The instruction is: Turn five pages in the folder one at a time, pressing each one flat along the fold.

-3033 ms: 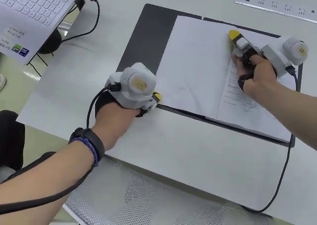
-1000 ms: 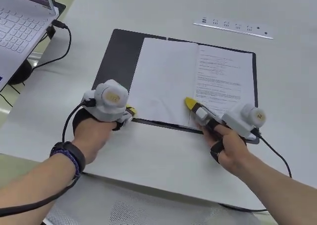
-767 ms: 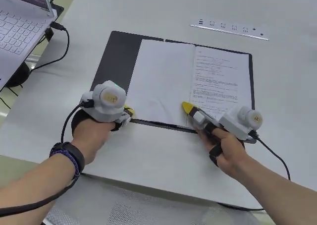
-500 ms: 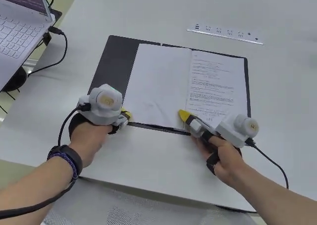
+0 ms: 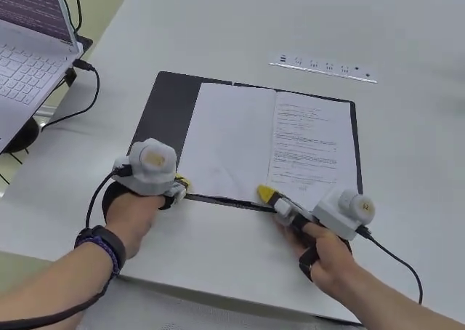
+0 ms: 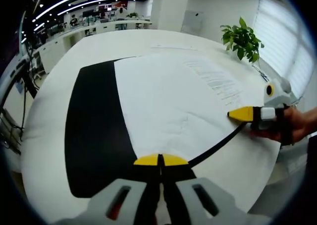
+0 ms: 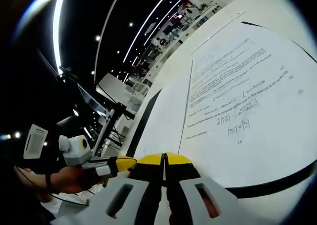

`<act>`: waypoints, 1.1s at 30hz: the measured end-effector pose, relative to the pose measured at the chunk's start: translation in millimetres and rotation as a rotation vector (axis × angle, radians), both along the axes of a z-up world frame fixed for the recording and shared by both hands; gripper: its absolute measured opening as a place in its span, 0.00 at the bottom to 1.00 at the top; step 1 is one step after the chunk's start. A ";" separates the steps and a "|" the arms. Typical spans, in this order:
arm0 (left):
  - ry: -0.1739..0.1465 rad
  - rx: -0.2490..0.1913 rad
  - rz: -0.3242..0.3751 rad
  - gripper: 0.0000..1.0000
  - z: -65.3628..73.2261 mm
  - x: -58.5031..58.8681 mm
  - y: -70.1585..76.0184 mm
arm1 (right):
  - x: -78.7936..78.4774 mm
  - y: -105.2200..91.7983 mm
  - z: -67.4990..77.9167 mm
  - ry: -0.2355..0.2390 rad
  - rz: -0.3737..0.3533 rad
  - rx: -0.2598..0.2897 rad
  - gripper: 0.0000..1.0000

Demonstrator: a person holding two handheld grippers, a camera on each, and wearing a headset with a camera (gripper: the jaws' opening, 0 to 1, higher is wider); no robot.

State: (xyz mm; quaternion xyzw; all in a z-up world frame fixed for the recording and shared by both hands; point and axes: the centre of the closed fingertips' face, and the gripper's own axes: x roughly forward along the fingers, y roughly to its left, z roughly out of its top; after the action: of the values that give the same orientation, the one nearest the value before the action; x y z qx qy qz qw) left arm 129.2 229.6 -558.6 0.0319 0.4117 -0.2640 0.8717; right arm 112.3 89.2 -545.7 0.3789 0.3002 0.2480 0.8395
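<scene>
Closest to the person, the left gripper (image 5: 181, 182) rests its yellow tips on the near edge of the folder (image 5: 169, 105). It sits by the corner of the white page (image 5: 229, 137) that lies turned over to the left. Its jaws are squeezed together with nothing between them. The right gripper (image 5: 266, 193) is pinched closed too, and empty — its tip sits at the near end of the fold, where the white page meets the page with print (image 5: 312, 137). The folder lies open and flat in the middle of the table (image 5: 407, 148). So I think one page is over and the press along the fold is at its near end. How many of the five are done I cannot tell — the next page on the right is not lifted yet. Farther off lie a power strip (image 5: 323, 66) and a laptop (image 5: 25, 54).
</scene>
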 end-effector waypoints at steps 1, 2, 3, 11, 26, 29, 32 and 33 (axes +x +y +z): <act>-0.002 0.003 -0.002 0.00 0.0 -0.4 -0.3 | -0.6 -0.1 -0.2 0.004 -0.002 0.002 0.00; -0.003 0.005 -0.004 0.00 0.1 -0.4 -0.2 | -1.3 0.0 -0.7 0.006 -0.002 0.002 0.00; -0.002 0.006 -0.004 0.00 0.1 -0.2 -0.1 | -1.8 0.0 -0.9 0.008 -0.002 0.001 0.00; 0.004 0.018 -0.006 0.00 -0.4 0.0 -0.1 | -3.6 1.0 -1.3 0.019 0.029 -0.008 0.00; 0.046 -0.026 0.003 0.08 13.5 -3.6 -10.4 | 2.0 -16.6 24.7 0.017 0.002 0.028 0.18; 0.033 -0.047 0.003 0.12 21.1 -3.8 -12.8 | 4.4 -26.0 32.5 -0.003 -0.009 0.017 0.21; 0.020 -0.065 0.008 0.16 31.0 -3.4 -14.5 | 6.1 -35.5 38.8 -0.012 -0.032 0.015 0.24; 0.011 -0.074 0.008 0.17 35.2 -2.7 -15.2 | 6.9 -40.0 38.8 -0.010 -0.042 0.021 0.25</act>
State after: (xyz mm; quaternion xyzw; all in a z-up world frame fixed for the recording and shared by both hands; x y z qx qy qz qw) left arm 126.5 214.4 -523.4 -0.0033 0.4065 -0.2755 0.8711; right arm 119.1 49.2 -506.9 0.3928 0.2852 0.2353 0.8420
